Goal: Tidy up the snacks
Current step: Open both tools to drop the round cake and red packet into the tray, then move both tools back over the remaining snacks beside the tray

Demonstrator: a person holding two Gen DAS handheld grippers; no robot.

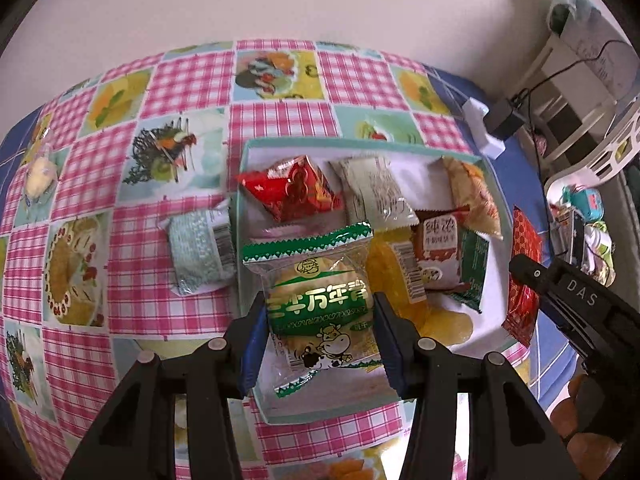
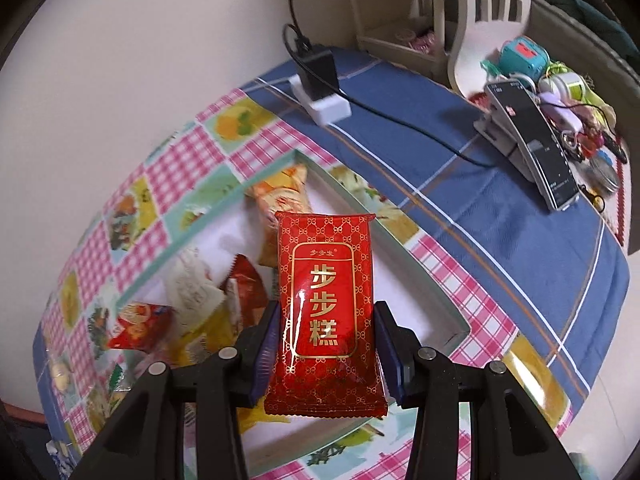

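Left claw, nearest the lens, is clamped on a green-and-clear biscuit packet; blue pads press both its side edges. Packet print: large white characters on a green band, partly readable as "万年青", with a cartoon cow below and a round yellow logo above. It is held over the near left part of the tray.

Right claw is likewise clamped on a red foil packet, held upright over the tray's near right part. Label in gold: small "步步发" at top, large "步步糕" down the middle, inside a gold frame on a patterned red ground.

Largest to smallest:
- Counter: covered in a pink-gingham cloth with food-picture squares; a blue checked cloth lies under it to the right.
- Tray: shallow, pale green rim, white floor, on the gingham cloth.
- Phone propped on a stand, on the blue cloth, well apart from the tray; writing on its screen too small to read.
- White block with a black adapter and cable, near the wall.
- In the tray: red packet, whitish packet, orange packet at the far right, brown-and-white packet with "纯浓" legible, yellow packet with a barcode.
- Pale blue-green packet: on the counter just outside the tray's left rim, barcode facing the rim.

The right tool's black body shows in the left view, lettered "DAS".
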